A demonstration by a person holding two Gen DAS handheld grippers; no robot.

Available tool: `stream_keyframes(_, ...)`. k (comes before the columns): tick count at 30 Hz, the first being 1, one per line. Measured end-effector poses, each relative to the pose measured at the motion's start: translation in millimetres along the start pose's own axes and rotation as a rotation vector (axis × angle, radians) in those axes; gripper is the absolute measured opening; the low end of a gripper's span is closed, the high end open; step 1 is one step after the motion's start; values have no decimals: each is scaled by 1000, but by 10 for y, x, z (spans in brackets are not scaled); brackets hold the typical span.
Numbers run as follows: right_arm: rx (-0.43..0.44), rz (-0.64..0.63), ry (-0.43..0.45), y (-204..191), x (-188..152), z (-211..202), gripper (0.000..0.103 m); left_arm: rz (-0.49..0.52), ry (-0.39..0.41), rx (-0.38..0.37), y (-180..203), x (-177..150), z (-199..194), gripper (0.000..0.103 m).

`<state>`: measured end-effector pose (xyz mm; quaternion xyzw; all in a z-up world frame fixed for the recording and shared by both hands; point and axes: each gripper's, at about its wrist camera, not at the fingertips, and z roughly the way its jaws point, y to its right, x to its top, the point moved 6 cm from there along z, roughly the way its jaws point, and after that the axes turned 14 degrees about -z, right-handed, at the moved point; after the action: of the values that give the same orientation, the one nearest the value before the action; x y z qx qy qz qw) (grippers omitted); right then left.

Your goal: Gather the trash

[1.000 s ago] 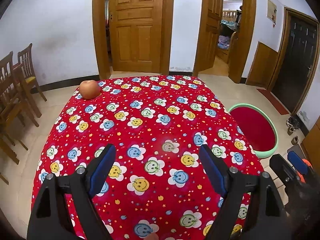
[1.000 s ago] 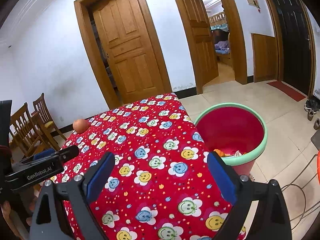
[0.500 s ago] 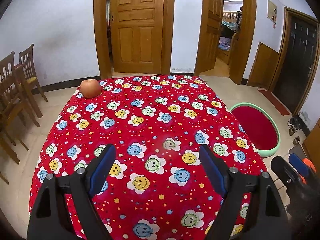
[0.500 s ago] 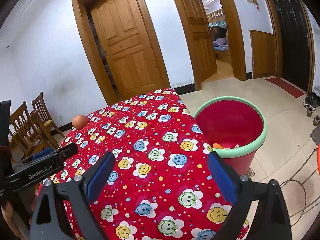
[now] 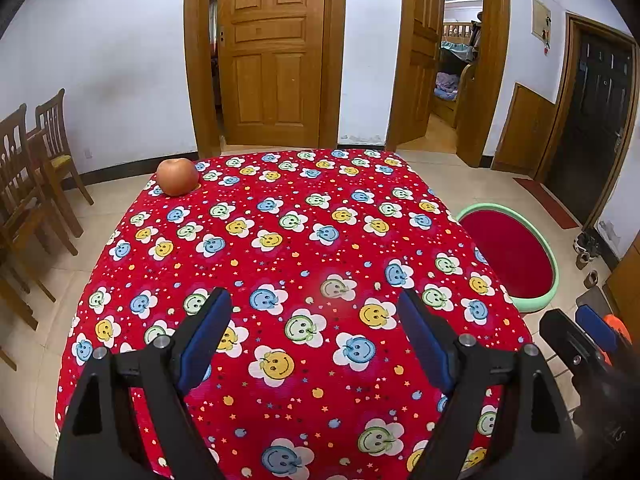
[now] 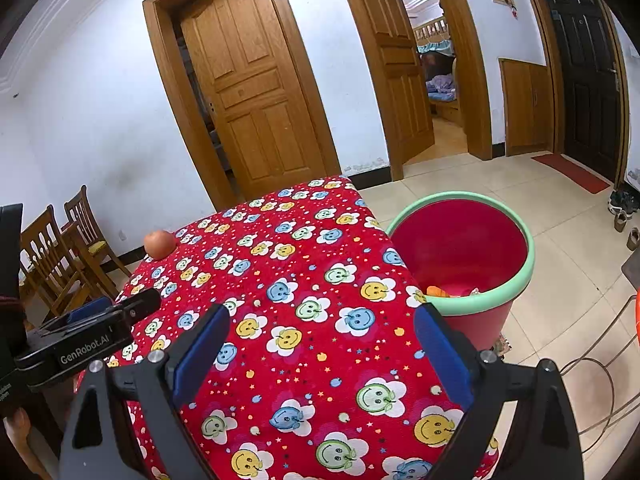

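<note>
A red bin with a green rim (image 5: 516,256) (image 6: 464,248) stands on the floor at the table's right side; orange and pale scraps (image 6: 448,291) lie in its bottom. An apple (image 5: 177,176) (image 6: 159,243) sits at the far left corner of the table with the red smiley-flower cloth (image 5: 296,264) (image 6: 304,320). My left gripper (image 5: 314,332) is open and empty above the near part of the table. My right gripper (image 6: 322,344) is open and empty above the table's near right part, left of the bin.
Wooden chairs (image 5: 28,176) (image 6: 60,256) stand at the left by the wall. Closed and open wooden doors (image 5: 272,52) are behind the table. Shoes (image 6: 624,216) and a cable (image 6: 600,384) lie on the tiled floor at the right.
Both grippers have drawn back and up a little from the table, so the far edge and the bin sit lower in view. Both stay open and empty.
</note>
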<state>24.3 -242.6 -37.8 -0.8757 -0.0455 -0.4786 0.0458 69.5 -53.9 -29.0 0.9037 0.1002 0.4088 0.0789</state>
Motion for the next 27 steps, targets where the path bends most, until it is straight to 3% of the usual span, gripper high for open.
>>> stream_keyframes(27,1,4,0,10,-1,-13,95,0,-1,-1,14,-4,-5,84)
